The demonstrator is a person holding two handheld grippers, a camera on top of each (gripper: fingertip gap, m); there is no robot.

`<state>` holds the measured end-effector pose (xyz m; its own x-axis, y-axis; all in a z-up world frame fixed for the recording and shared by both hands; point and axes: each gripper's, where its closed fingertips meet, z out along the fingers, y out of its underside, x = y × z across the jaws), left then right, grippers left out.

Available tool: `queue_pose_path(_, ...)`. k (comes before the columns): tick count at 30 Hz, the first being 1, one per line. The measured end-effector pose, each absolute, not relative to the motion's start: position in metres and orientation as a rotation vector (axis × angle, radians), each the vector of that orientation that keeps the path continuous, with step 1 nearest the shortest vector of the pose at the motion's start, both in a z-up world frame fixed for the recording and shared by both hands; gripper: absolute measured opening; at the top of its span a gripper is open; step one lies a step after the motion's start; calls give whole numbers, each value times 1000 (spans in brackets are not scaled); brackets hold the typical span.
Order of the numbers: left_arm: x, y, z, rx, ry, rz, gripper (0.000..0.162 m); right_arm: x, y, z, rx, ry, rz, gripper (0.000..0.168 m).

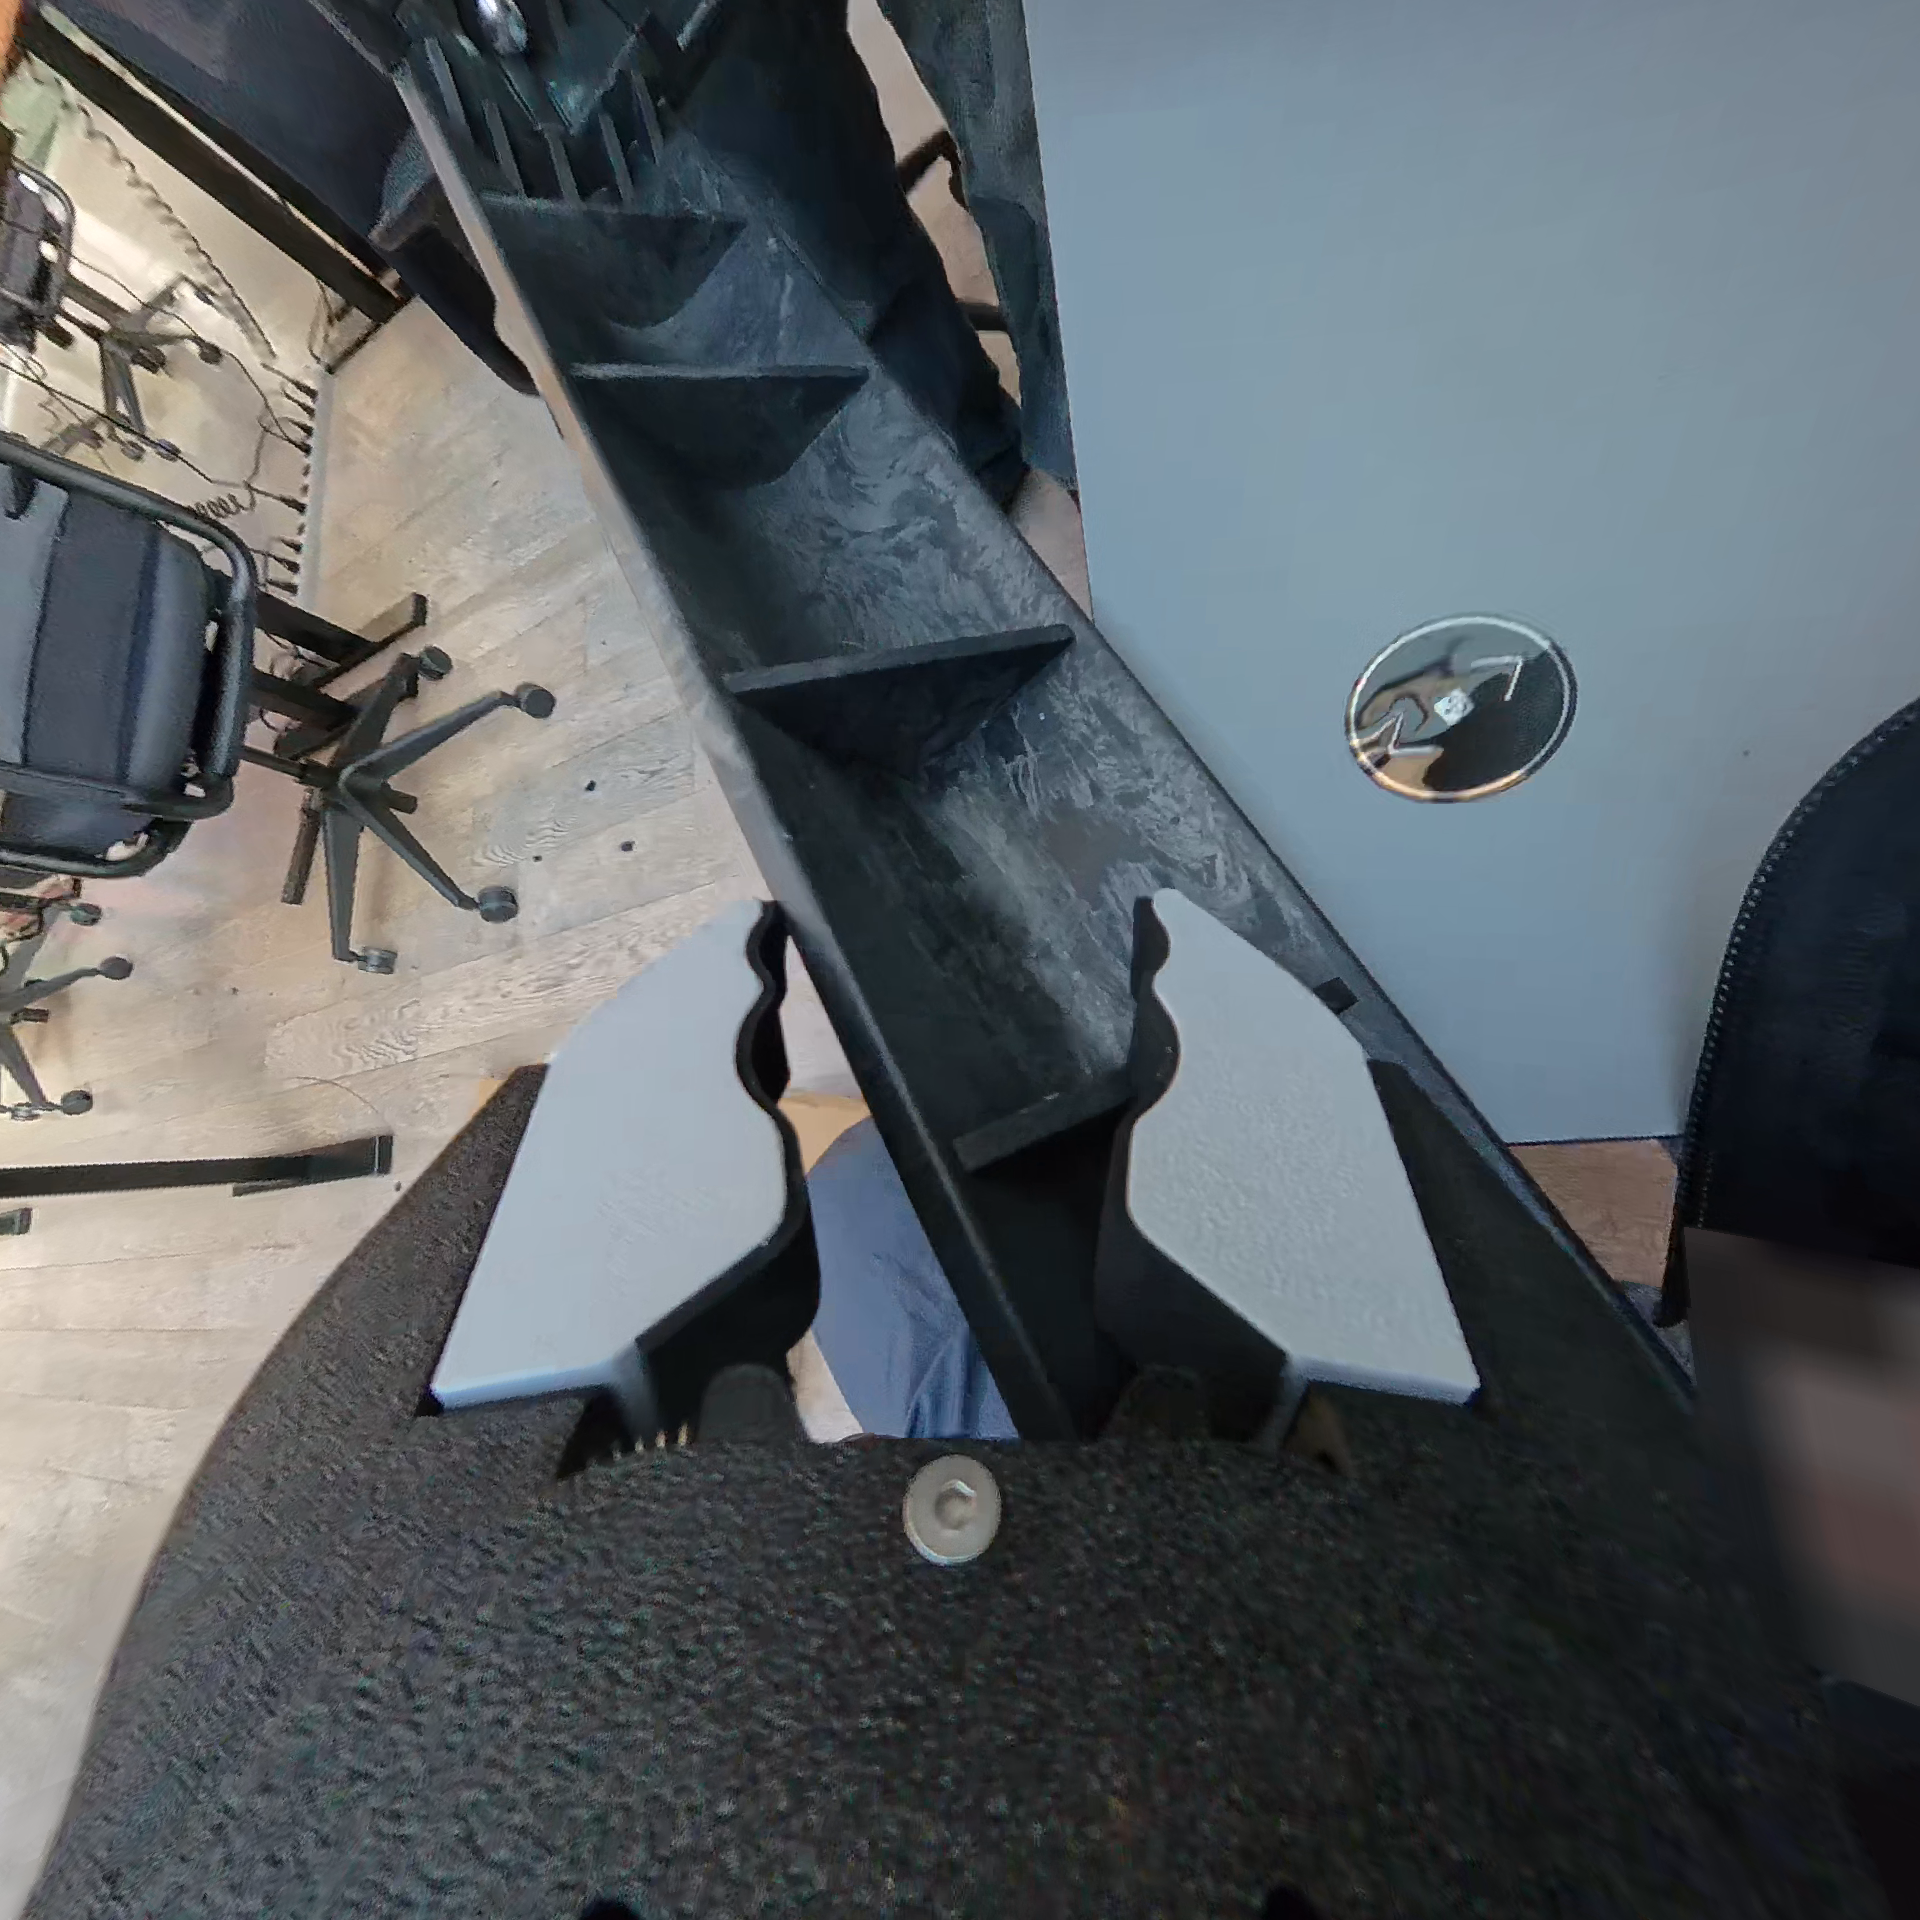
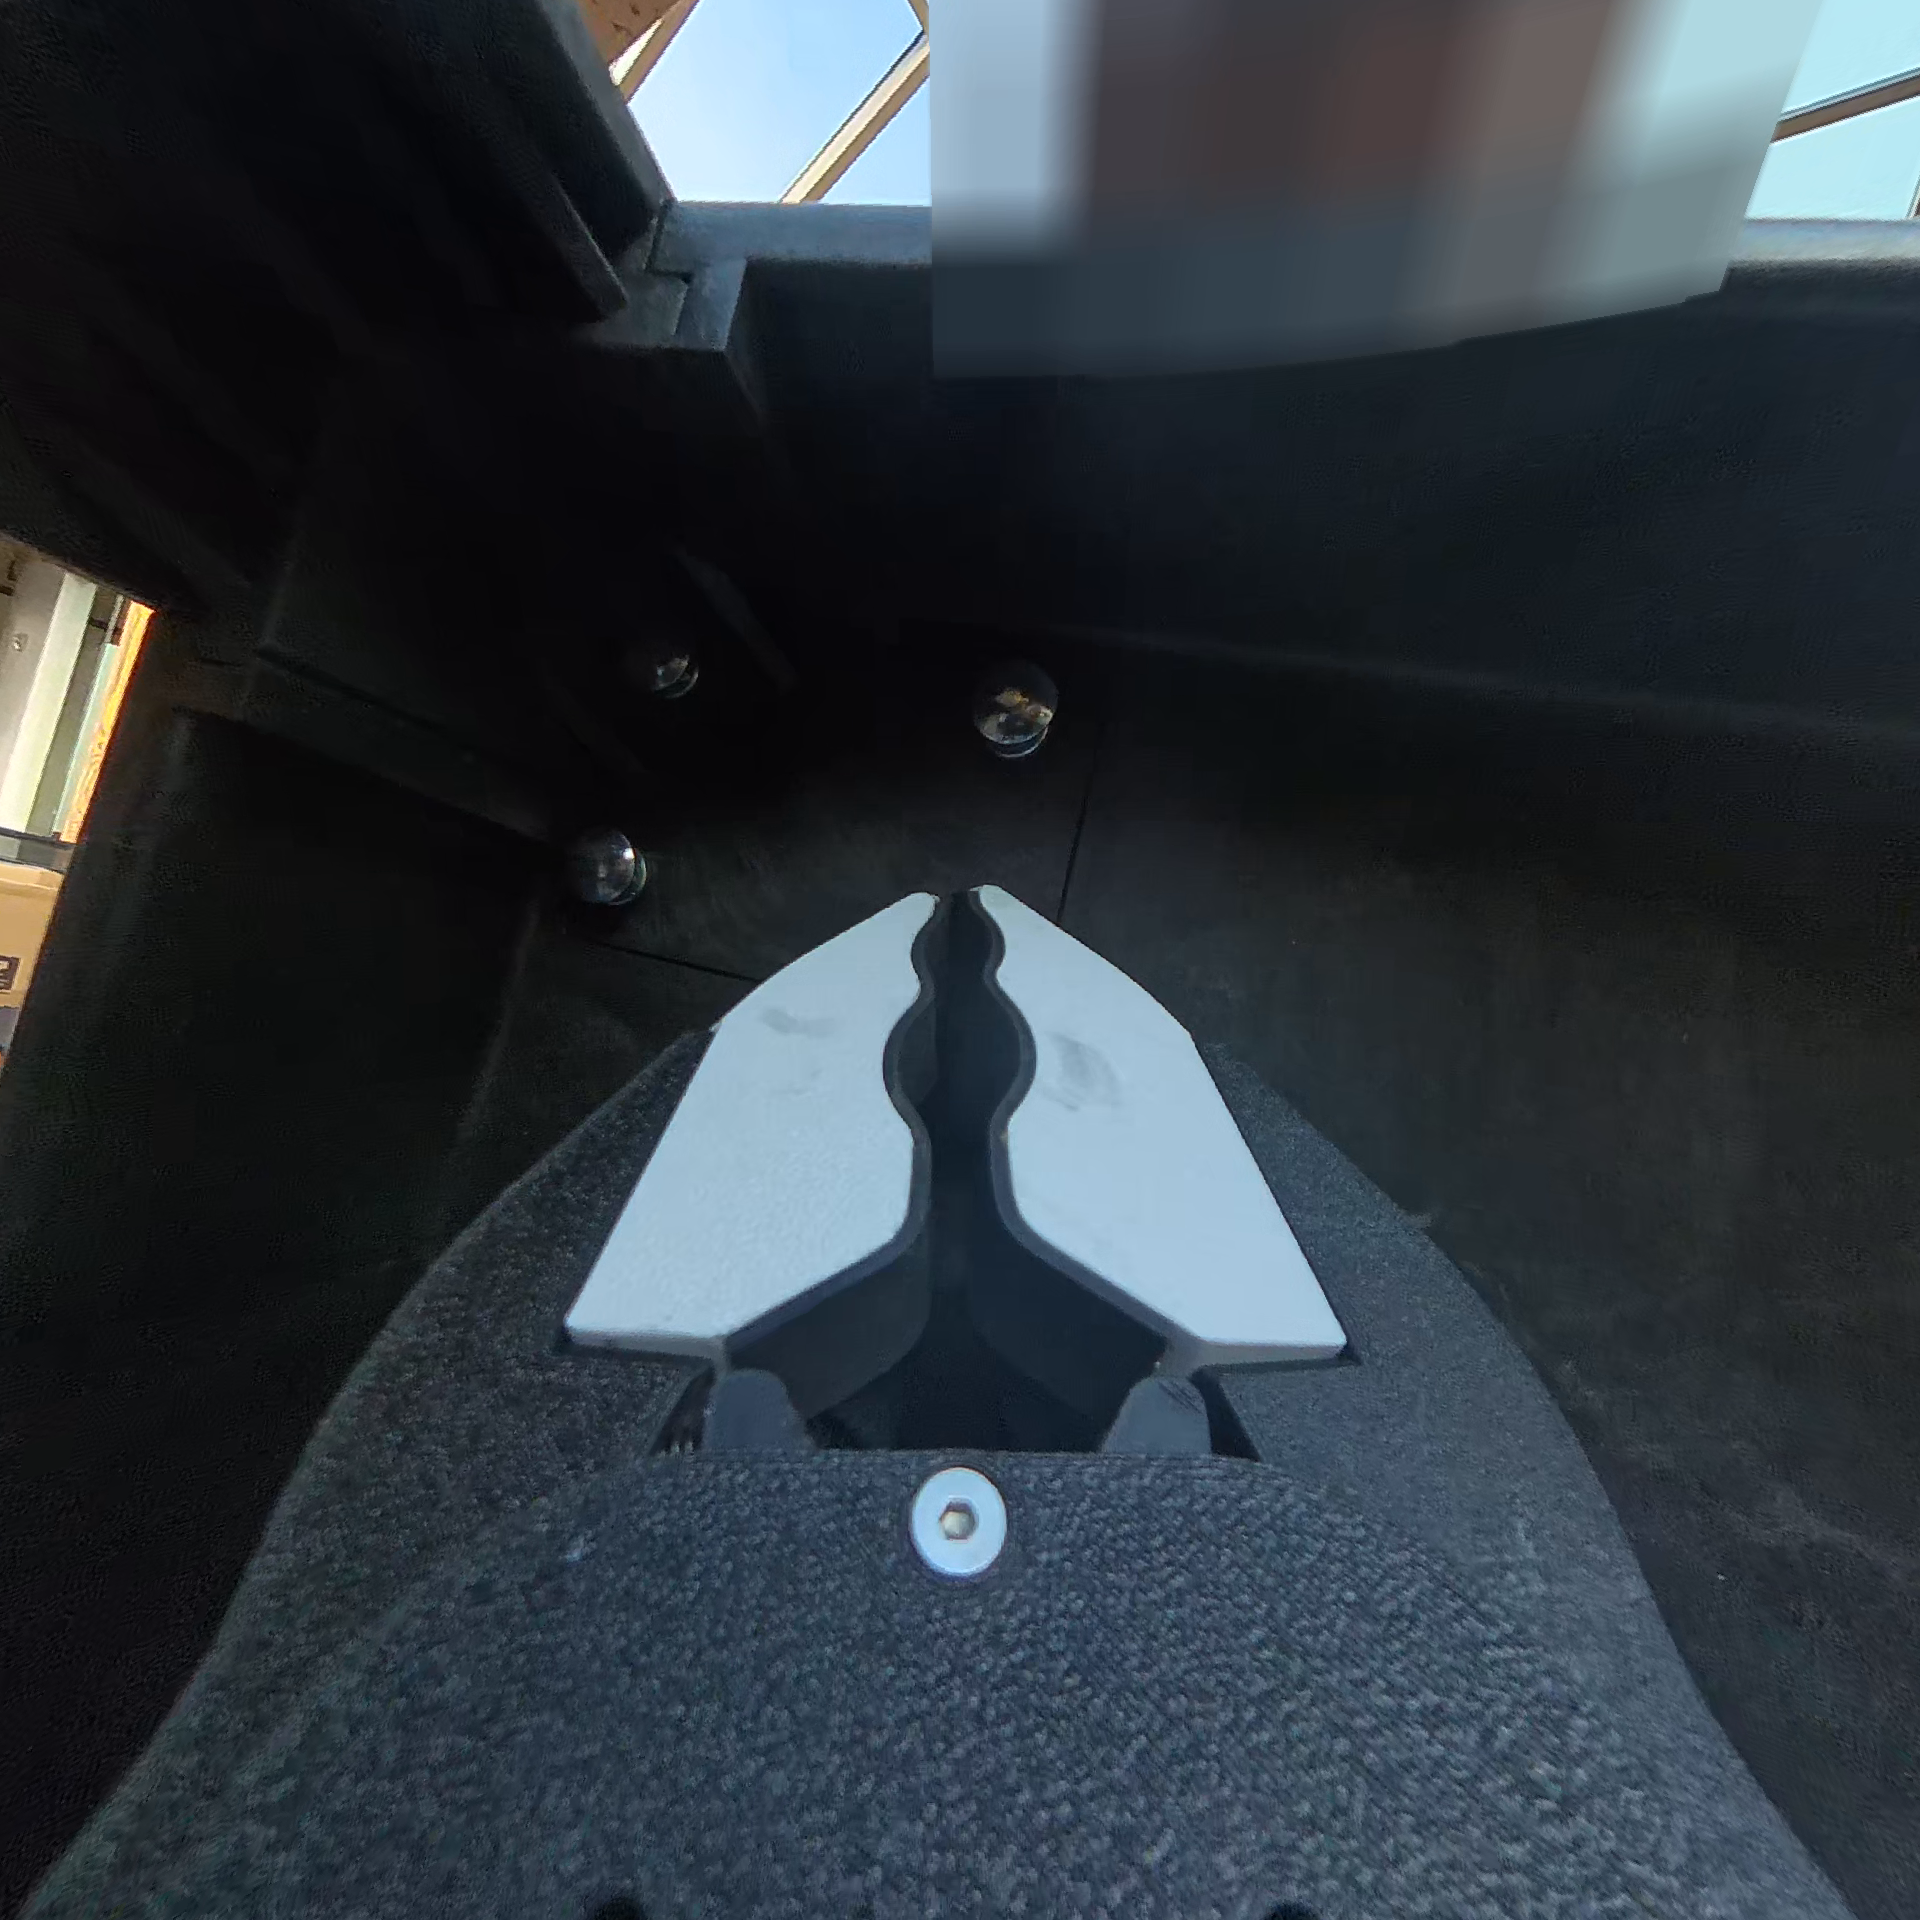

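Black, scuffed plastic fills the middle of the left wrist view: a long ribbed channel part (image 1: pixel 883 644), open-faced, with thin cross ribs dividing it into triangular pockets and pale swirl marks on its floor. It runs diagonally from far left to near right, and its near end passes between the spread jaws of the left gripper (image 1: pixel 961 914). The right finger sits against the part's inside, the left finger (image 1: pixel 644 1122) stands just clear of its outer wall, so the jaws are parted around it rather than clamped. Finger faces are flat pale grey with wavy black inner edges; the gripper body is coarse, pebbled black. To the right lies a grey tabletop (image 1: pixel 1455 312) with a round shiny grommet (image 1: pixel 1460 707) set in it, and a black mesh chair back (image 1: pixel 1829 987) at the right edge. To the left, pale wood-plank floor (image 1: pixel 499 582) offers open room, with wheeled office chairs (image 1: pixel 125 665) beyond. In the right wrist view, the right gripper (image 2: pixel 958 904) has its jaws closed together at the tips, empty, close to a dark matte panel (image 2: pixel 1351 831) bearing three shiny round-headed screws (image 2: pixel 1013 707).
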<state>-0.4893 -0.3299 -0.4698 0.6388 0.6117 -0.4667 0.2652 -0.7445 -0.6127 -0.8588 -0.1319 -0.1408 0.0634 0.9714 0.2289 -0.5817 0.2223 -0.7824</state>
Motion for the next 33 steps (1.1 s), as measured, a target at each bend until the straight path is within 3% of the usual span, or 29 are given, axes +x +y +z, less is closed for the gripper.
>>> queue_pose_path(2,-491,-327,-457,-2289,-631,997,55,-859,-132,-141,-573,-855,1275,0)
queue_pose_path(20,-492,-316,-451,-2236,-556,1006,51,-860,-132,-141,-567,-858,1283,0)
queue_pose_path(23,-488,-314,-455,-2262,-533,965,40,-860,-132,-141,-565,-855,1286,0)
queue_pose_path(33,-489,-315,-453,-2275,-508,1024,45,-860,-132,-140,-563,-856,1287,0)
